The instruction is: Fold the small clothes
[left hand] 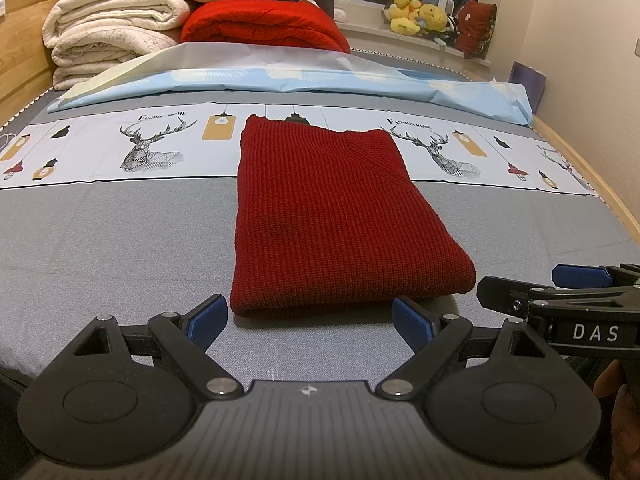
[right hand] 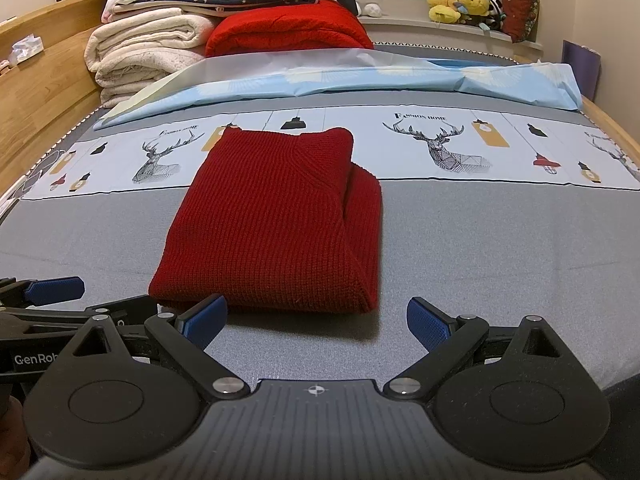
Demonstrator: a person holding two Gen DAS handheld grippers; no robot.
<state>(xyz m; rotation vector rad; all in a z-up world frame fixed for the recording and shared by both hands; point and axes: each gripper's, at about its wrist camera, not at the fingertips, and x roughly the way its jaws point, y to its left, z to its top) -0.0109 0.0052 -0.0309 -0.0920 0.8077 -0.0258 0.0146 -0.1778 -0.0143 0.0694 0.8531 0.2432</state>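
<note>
Red sweater coarse ribbed knit; bedsheet matt woven cloth; headboard smooth wood.

1 red sweater, 2 printed deer.

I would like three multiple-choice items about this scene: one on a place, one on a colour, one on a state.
1. Where does the knitted garment lie?
A. on the grey bed cover
B. on the windowsill
C. on the towel pile

2. What colour is it?
A. blue
B. dark red
C. white

3. How do both tongs stand?
A. shut on cloth
B. open, holding nothing
C. out of view

Key: 1 A, the garment rests flat on the bed cover. 2 B, its knit is dark red. 3 B, left tongs and right tongs gape empty.
</note>
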